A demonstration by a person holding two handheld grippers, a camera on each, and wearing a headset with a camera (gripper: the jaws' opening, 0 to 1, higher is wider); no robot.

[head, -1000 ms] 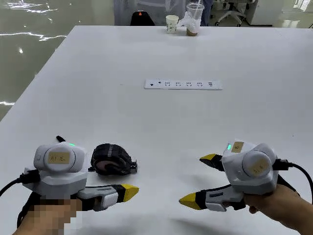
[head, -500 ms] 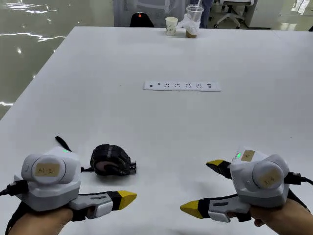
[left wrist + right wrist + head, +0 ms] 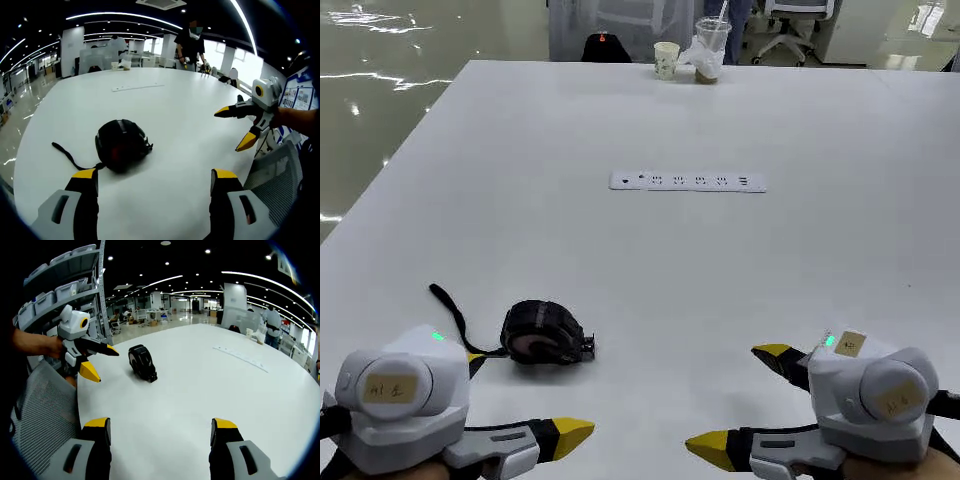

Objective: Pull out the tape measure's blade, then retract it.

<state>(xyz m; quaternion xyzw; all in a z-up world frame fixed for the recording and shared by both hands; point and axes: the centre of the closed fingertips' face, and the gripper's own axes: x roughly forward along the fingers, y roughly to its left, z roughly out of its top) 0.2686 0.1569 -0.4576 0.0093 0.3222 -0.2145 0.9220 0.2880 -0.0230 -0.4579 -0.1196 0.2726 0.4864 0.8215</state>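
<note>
Head view: I find the tape measure (image 3: 542,333) resting on the table (image 3: 770,260) near the left gripper (image 3: 525,395); it and the right gripper (image 3: 738,398) stand spread, empty.

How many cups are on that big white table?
2. A paper cup stands at the table's far edge. A taller clear plastic cup with a straw stands just right of it, beside crumpled plastic wrap that might hide more.
</note>
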